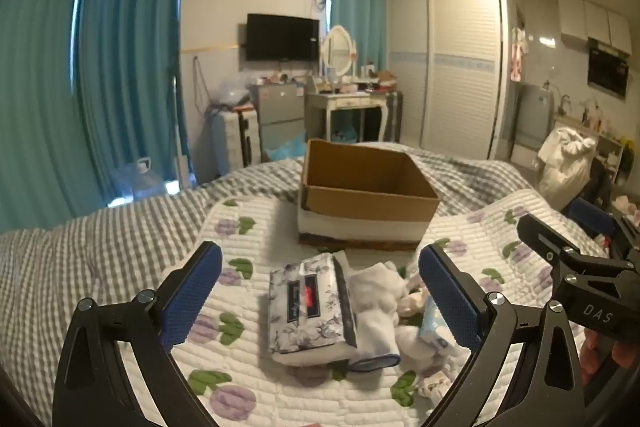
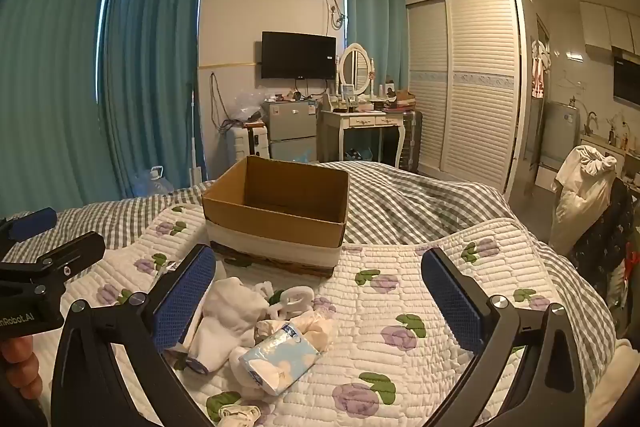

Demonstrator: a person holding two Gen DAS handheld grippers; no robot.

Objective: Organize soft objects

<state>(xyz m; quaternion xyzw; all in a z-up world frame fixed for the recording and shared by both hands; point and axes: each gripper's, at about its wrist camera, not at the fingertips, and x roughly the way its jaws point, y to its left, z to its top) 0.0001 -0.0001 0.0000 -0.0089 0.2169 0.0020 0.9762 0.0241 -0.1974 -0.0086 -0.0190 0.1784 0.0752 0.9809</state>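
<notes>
An open cardboard box [image 1: 366, 205] [image 2: 276, 217] stands on the flowered quilt, empty as far as I see. In front of it lies a floral tissue pack [image 1: 310, 307], white socks [image 1: 374, 307] [image 2: 226, 319], a small blue-white tissue packet [image 2: 280, 357] [image 1: 434, 327] and a white plastic ring piece [image 2: 294, 297]. My left gripper [image 1: 320, 291] is open, above the floral pack. My right gripper [image 2: 320, 295] is open, above the quilt right of the sock pile; it also shows at the left wrist view's right edge [image 1: 568, 259].
The flowered quilt [image 2: 400, 307] lies over a grey checked blanket [image 1: 100, 247] on the bed. Beyond the bed are teal curtains, a small fridge [image 2: 290, 131], a dressing table [image 2: 362, 127], a wardrobe [image 2: 468, 83] and a chair with clothes [image 2: 580, 187].
</notes>
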